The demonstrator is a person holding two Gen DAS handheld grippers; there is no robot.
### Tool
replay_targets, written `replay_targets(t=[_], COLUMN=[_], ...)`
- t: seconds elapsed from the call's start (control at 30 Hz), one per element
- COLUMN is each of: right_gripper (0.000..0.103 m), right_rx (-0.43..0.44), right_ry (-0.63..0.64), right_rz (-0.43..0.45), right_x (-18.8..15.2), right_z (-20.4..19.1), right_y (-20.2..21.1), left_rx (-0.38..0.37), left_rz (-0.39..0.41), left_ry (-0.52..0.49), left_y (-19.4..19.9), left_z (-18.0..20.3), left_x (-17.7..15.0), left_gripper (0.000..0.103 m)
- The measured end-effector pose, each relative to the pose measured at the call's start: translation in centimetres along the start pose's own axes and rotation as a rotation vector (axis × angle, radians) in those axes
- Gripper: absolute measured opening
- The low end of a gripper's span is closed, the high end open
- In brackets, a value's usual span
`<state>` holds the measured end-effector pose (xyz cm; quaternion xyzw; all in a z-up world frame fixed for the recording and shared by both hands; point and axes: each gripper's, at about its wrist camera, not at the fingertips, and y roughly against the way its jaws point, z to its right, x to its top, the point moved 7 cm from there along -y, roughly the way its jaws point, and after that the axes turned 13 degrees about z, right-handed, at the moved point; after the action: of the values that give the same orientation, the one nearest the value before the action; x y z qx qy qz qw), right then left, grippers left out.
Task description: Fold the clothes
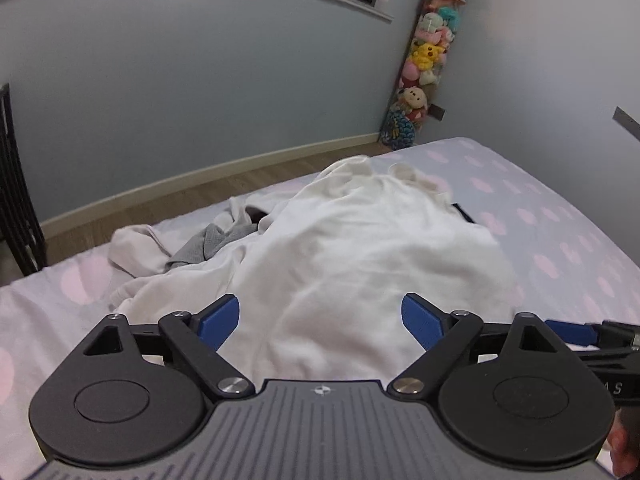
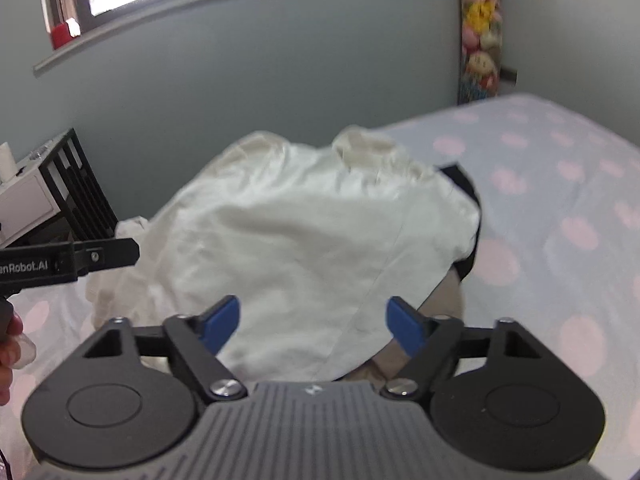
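Clothes lie heaped on the bed (image 1: pixel 560 208), white garment (image 1: pixel 360 248) uppermost and unfolded; our left gripper (image 1: pixel 320 322) and right gripper (image 2: pixel 312 320) gape empty above it, so we judge pinching an edge comes next.

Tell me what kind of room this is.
Likely a child's bedroom: a bed with a cloud-patterned sheet, clothes heaped on it, and a tall column of plush toys in the corner.

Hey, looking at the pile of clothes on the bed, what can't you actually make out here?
- Black garment: right wrist view, mostly buried under the white garment.
- Grey garment: left wrist view, only a crumpled corner shows.
- Beige item: right wrist view, blurred, partly behind the right tongs.
- Plush toys: small; blurred in right view.
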<state>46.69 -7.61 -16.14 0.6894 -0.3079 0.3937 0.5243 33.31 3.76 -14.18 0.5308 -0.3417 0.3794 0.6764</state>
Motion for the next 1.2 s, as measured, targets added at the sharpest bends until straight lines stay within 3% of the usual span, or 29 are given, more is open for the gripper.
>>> replay_targets(t=[0.17,0.2,0.23,0.3,0.33,0.4,0.43,0.57,0.6,0.73,0.87,1.03,1.2], right_gripper=[0.080,0.073,0.055,0.038,0.022,0.007,0.005,0.003,0.003,0.003,0.003,0.003,0.003], right_rx=[0.062,0.075,0.089,0.115,0.119,0.107,0.102,0.088,0.084,0.054,-0.003,-0.067,-0.177], right_ry=[-0.079,-0.088,-0.096,-0.121,-0.128,-0.100,-0.086,-0.068,-0.065,-0.054,-0.049,-0.068,-0.088], right_rz=[-0.072,-0.086,-0.097,-0.091,-0.079,-0.052,-0.033,0.027,0.047,0.131,0.237,0.354,0.479], right_x=[-2.4,-3.0,-3.5,-4.0,-3.9,-3.5,-3.1,-1.2,-0.7,1.7,4.4,7.2,8.1], right_z=[-0.6,-0.9,-1.2,-1.6,-1.7,-1.9,-2.0,-1.9,-1.8,-1.2,0.1,2.4,5.6], right_y=[-3.2,-3.6,-4.0,-4.4,-4.3,-4.1,-3.8,-2.0,-1.2,2.5,7.6,15.2,24.2], left_rx=[-0.018,-0.026,-0.034,-0.049,-0.057,-0.071,-0.071,-0.082,-0.102,-0.165,-0.275,-0.429,-0.592], left_rz=[-0.068,-0.071,-0.074,-0.080,-0.083,-0.090,-0.095,-0.088,-0.080,-0.044,0.011,0.075,0.102], left_ry=[0.007,0.009,0.011,0.015,0.018,0.022,0.024,0.013,0.007,-0.032,-0.060,-0.086,-0.125], left_y=[-2.7,-2.8,-3.0,-3.2,-3.3,-3.5,-3.4,-2.2,-1.6,1.4,5.2,11.1,17.1], left_z=[0.0,0.2,0.3,0.7,0.9,1.3,1.5,2.2,2.7,5.3,9.6,16.6,24.6], left_x=[-1.7,-1.7,-1.8,-1.8,-1.8,-1.8,-1.7,-0.6,-0.3,1.6,4.1,6.4,6.2], left_gripper=[0.072,0.064,0.059,0.046,0.043,0.033,0.030,0.003,0.002,0.001,0.000,0.000,0.000])
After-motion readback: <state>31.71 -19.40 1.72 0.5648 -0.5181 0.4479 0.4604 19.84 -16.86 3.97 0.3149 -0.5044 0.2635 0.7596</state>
